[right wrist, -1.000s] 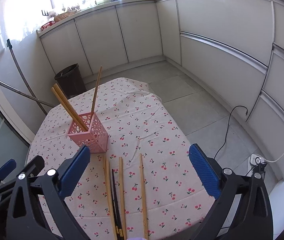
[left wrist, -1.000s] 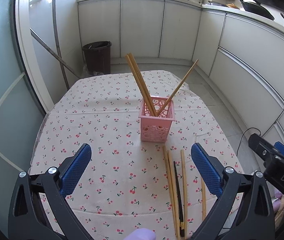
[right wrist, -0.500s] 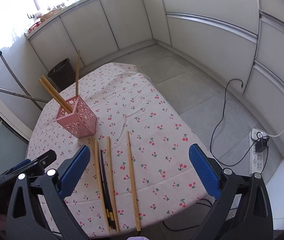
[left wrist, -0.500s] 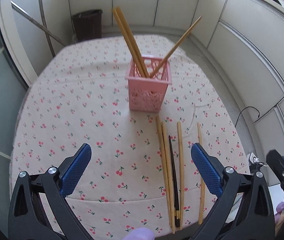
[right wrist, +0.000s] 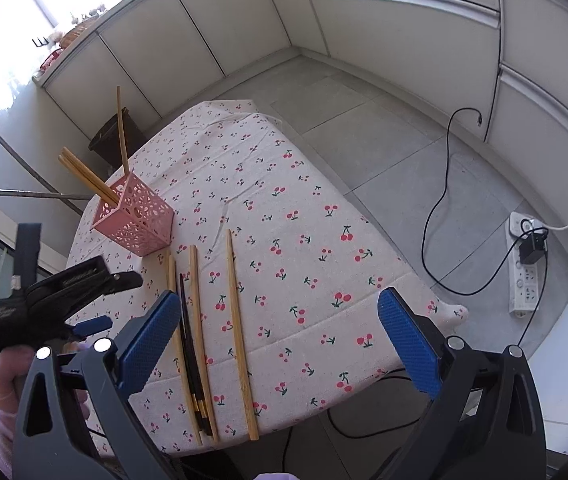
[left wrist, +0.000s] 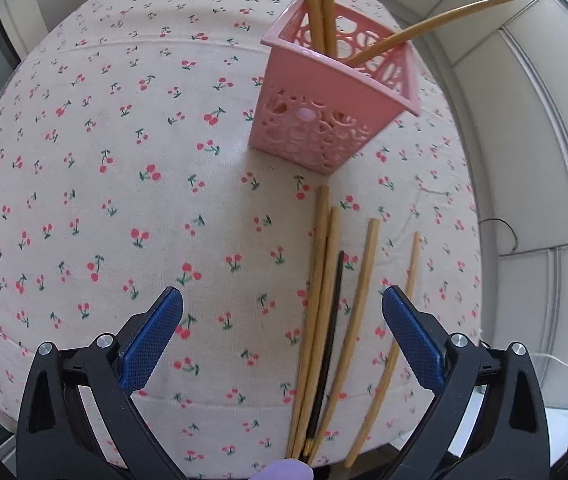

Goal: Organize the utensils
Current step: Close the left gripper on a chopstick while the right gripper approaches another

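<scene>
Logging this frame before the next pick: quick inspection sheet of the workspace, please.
Surface: table under a cherry-print tablecloth.
Job's things: pink basket upright, holding three wooden chopsticks; four loose wooden chopsticks and one black chopstick flat near the front edge.
Clutter: nothing seen on the cloth.
Grippers: left gripper open, empty, above the loose sticks; right gripper open, empty.
Cables: black cable and power strip on the floor.
Surroundings: white cabinets, dark bin.
</scene>
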`<action>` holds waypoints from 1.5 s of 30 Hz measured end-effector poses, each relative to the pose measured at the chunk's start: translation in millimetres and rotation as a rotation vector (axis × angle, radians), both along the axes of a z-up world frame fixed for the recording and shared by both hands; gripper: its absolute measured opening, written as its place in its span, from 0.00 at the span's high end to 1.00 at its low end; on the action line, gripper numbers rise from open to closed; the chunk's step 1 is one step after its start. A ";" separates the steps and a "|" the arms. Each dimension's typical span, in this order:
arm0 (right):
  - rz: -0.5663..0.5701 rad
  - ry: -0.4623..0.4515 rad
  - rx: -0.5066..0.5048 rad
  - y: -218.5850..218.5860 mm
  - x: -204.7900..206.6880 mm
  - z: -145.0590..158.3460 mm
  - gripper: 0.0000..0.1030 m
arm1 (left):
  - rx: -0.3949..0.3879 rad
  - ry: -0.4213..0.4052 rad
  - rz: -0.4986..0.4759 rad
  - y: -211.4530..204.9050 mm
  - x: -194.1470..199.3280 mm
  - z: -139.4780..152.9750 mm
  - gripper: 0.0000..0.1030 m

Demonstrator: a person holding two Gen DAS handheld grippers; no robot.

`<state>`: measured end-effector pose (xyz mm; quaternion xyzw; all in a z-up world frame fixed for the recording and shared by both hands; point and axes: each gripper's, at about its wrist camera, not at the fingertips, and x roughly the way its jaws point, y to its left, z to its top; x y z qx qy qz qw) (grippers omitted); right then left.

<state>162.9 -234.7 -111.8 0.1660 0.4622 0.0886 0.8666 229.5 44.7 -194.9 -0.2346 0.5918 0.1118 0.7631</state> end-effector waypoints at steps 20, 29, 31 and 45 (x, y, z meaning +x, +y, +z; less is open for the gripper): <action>0.023 0.058 0.019 -9.0 16.2 -24.0 0.07 | 0.228 0.038 -0.026 -16.5 45.0 -28.4 0.36; 0.020 0.052 0.009 -13.1 21.4 -19.9 0.07 | 0.242 0.035 -0.120 -36.8 64.0 -41.4 0.55; 0.022 0.050 0.004 -11.8 24.2 -18.6 0.07 | 0.243 0.029 -0.160 -44.3 64.9 -40.9 0.76; 0.129 0.148 -0.005 48.7 70.2 -35.2 0.07 | 0.023 -0.099 -0.097 10.3 -0.4 -3.6 0.94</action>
